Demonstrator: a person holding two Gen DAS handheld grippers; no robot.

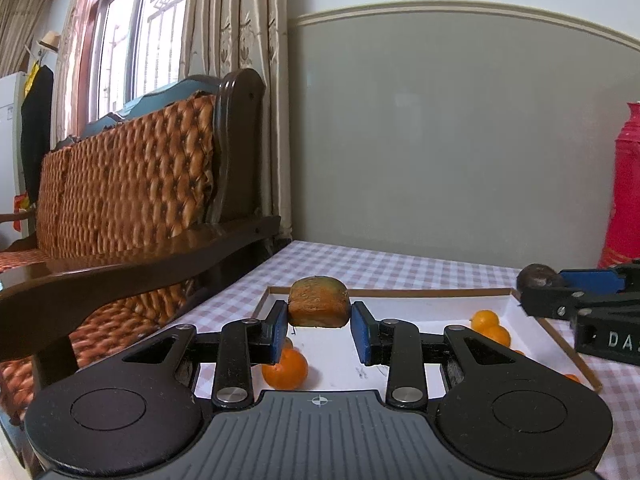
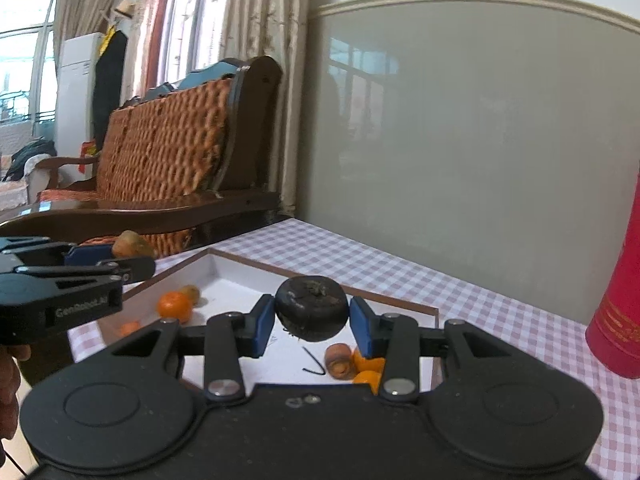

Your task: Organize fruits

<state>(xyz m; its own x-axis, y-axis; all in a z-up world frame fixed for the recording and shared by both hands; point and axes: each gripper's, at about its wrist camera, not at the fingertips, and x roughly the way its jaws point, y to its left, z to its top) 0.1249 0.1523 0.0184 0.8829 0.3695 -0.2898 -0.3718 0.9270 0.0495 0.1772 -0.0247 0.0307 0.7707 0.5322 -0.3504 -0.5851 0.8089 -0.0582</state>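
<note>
My left gripper [image 1: 319,318] is shut on a brown-orange fruit [image 1: 318,302] and holds it above the white tray [image 1: 400,306]. My right gripper [image 2: 312,318] is shut on a dark, nearly black fruit [image 2: 313,307] above the same tray [image 2: 236,276]. Small oranges lie in the tray: one under the left gripper [image 1: 285,369], others at its right side [image 1: 490,324]. In the right wrist view an orange [image 2: 174,306] and a brownish fruit [image 2: 339,360] lie in the tray. The left gripper shows at the left [image 2: 132,260], the right gripper at the right of the left wrist view [image 1: 532,286].
The tray sits on a pink checked tablecloth [image 1: 400,268]. A red thermos [image 2: 618,312] stands at the right. A wooden sofa with a woven cushion [image 1: 132,184] is beside the table's left edge. A grey wall [image 1: 440,140] is behind.
</note>
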